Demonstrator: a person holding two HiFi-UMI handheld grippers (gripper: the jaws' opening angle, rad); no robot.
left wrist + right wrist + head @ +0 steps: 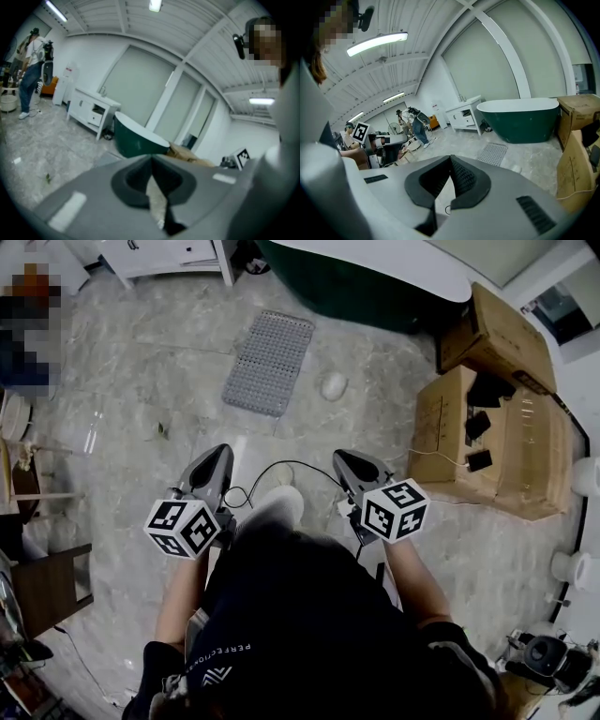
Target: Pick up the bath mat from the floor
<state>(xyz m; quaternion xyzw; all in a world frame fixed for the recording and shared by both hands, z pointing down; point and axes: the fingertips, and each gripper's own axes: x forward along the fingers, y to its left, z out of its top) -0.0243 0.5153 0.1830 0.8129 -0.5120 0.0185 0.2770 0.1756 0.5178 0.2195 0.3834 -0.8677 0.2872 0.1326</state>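
Observation:
A grey bath mat (270, 361) with a dimpled surface lies flat on the marble floor, ahead of me and in front of the dark green bathtub (375, 287). It also shows in the right gripper view as the mat (492, 153). My left gripper (221, 452) and right gripper (339, 457) hang side by side at waist height, well short of the mat. Both have their jaws pressed together with nothing between them. In the left gripper view the gripper (151, 159) points at the tub (136, 138); the mat barely shows there.
Cardboard boxes (497, 418) stand at the right beside the tub. A white cabinet (169, 257) is at the back left. A small white lump (333, 385) lies right of the mat. A black cable (272, 470) loops on the floor between the grippers. People stand far off.

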